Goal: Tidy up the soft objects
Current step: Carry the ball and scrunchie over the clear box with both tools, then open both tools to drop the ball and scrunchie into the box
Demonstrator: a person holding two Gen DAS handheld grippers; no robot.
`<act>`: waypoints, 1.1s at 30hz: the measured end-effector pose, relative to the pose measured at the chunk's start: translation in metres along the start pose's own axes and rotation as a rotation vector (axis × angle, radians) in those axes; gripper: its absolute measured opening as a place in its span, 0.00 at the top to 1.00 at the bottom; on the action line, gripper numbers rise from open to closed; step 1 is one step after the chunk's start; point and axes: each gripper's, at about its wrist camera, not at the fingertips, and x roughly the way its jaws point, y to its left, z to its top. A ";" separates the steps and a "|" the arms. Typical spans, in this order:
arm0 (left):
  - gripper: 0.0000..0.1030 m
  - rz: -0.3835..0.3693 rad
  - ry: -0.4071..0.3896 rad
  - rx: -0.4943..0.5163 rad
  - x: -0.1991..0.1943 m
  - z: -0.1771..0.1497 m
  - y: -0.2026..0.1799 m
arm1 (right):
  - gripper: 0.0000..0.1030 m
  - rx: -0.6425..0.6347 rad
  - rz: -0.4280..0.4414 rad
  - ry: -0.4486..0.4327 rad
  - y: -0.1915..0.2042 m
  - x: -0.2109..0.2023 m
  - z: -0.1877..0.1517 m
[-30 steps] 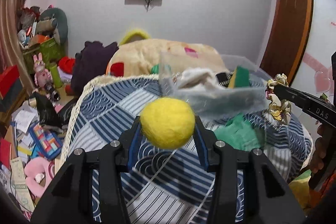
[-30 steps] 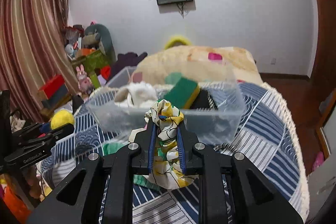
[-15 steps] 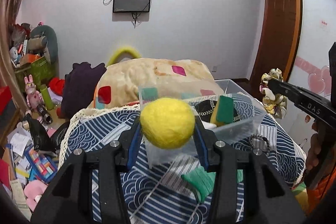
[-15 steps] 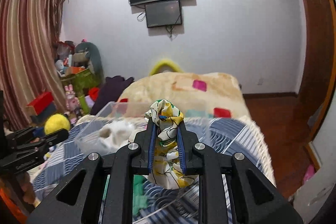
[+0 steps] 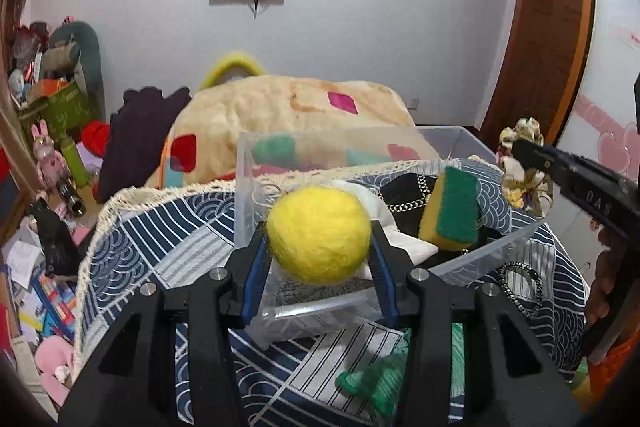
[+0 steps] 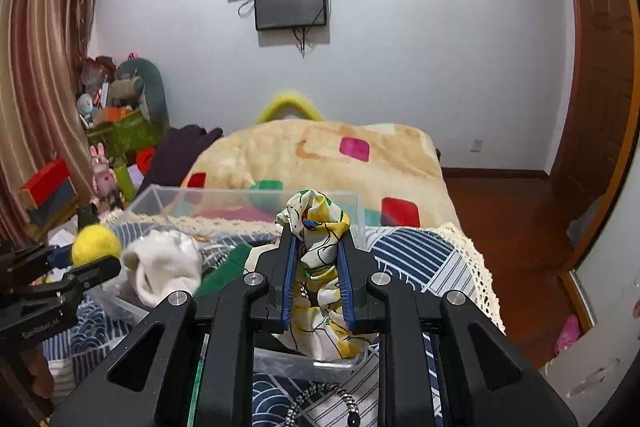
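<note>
My left gripper [image 5: 319, 247] is shut on a yellow felt ball [image 5: 319, 234] and holds it above the near left corner of a clear plastic bin [image 5: 496, 251]. The bin holds a green and yellow sponge [image 5: 452, 209], a white cloth [image 5: 404, 241] and a dark item with a chain. My right gripper [image 6: 316, 255] is shut on a floral scrunchie [image 6: 320, 223] over the bin [image 6: 248, 197]; it also shows at the right of the left wrist view [image 5: 524, 163]. The ball also shows in the right wrist view [image 6: 95, 245].
The bin stands on a blue patterned cloth [image 5: 160, 231]. A green cloth [image 5: 380, 379] and a black chain [image 5: 520, 287] lie on it near me. A beige blanket [image 5: 288, 107] lies behind. Toys and clutter fill the floor at left [image 5: 48, 187].
Both grippers have risen and moved forward over the bin with their objects still held. I now look down into the bin, which sat further off before.
</note>
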 end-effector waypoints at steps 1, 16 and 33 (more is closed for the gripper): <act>0.55 -0.004 0.008 -0.009 0.003 0.000 0.001 | 0.84 -0.007 0.000 0.008 0.000 0.003 -0.002; 0.37 -0.004 0.003 0.027 -0.002 -0.004 -0.009 | 0.56 -0.059 0.004 0.087 0.003 0.007 -0.018; 0.09 -0.009 -0.044 0.036 -0.052 -0.018 -0.020 | 0.35 -0.070 0.040 -0.020 0.001 -0.055 -0.024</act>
